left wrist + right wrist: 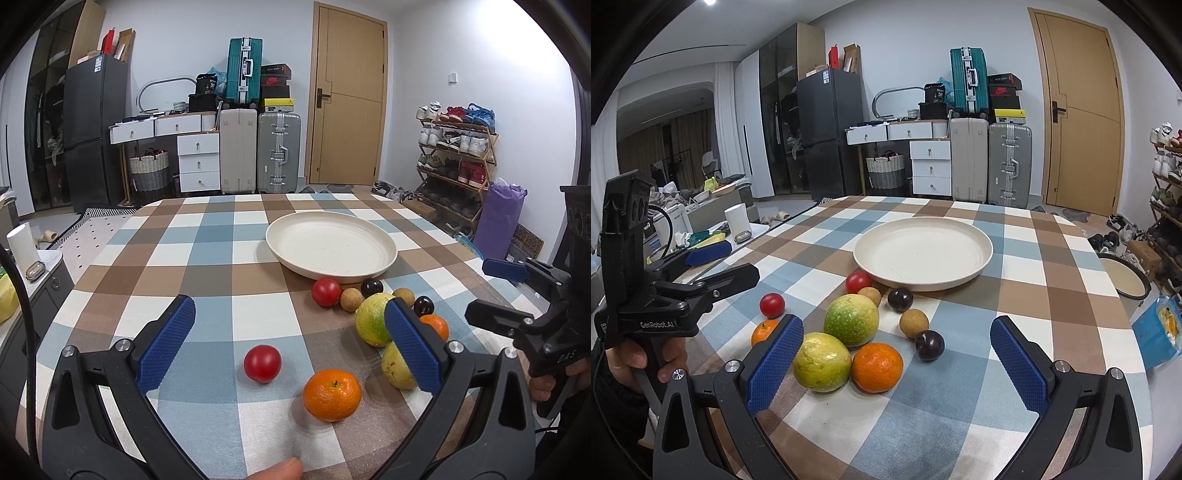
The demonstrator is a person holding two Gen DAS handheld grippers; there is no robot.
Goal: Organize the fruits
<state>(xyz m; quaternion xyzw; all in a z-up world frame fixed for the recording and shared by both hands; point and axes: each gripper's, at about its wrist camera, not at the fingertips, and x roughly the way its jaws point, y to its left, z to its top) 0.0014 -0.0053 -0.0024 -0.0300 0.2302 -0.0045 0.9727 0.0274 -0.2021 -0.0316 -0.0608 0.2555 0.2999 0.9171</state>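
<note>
- Nothing has been placed yet — the plate (386, 254) is bare, and every fruit lies loose on the checked tablecloth (258, 317) in front of it.
- The left gripper (290, 338) is spread wide and holds nothing; a tomato (262, 363) and an orange (331, 395) lie between its fingers.
- The right gripper (897, 363) is likewise spread wide — a yellow fruit (822, 362) and a second orange (877, 367) sit between its fingers, untouched.

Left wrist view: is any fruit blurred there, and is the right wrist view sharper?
Left wrist view: the nearest orange has a smeared ghost edge, and the yellow fruit beside it looks soft; the plate is crisp. Right wrist view: all fruit look sharp, straight lines bend near the edges.
</note>
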